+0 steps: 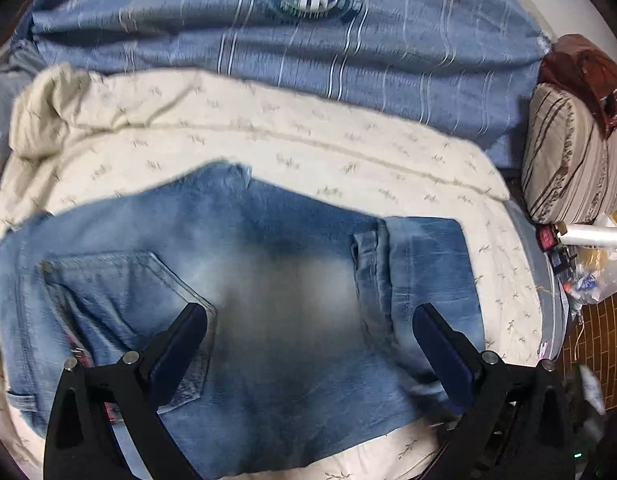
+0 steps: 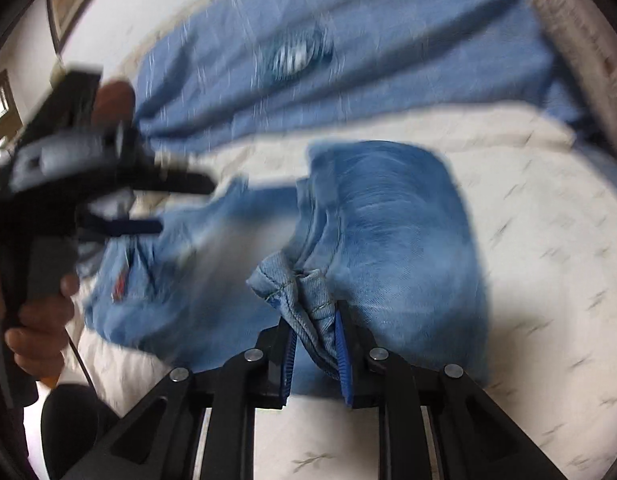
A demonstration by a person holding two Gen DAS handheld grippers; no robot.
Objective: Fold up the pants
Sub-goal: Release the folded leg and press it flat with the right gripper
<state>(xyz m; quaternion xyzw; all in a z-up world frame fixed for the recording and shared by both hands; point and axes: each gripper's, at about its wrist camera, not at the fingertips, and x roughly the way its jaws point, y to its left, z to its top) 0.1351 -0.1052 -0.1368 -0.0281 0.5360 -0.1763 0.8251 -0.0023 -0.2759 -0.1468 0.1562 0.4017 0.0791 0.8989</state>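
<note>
Light blue jeans (image 1: 268,272) lie partly folded on a cream quilt (image 1: 268,136), back pocket (image 1: 120,292) to the left, leg hems (image 1: 372,264) folded over at the right. My left gripper (image 1: 310,316) is open and hovers just above the jeans' middle, holding nothing. In the right wrist view my right gripper (image 2: 316,320) is shut on the bunched hem of the jeans (image 2: 304,292) and holds it above the rest of the jeans (image 2: 396,240). The left gripper (image 2: 148,208) also shows there at the left, held in a hand, jaws apart.
A blue striped blanket (image 1: 308,52) covers the far side of the bed. A striped pillow (image 1: 568,160) sits at the right edge, with a white bottle (image 1: 592,236) and a plastic bag (image 1: 596,276) of small items below it. Brown tiled floor (image 1: 600,344) lies beyond.
</note>
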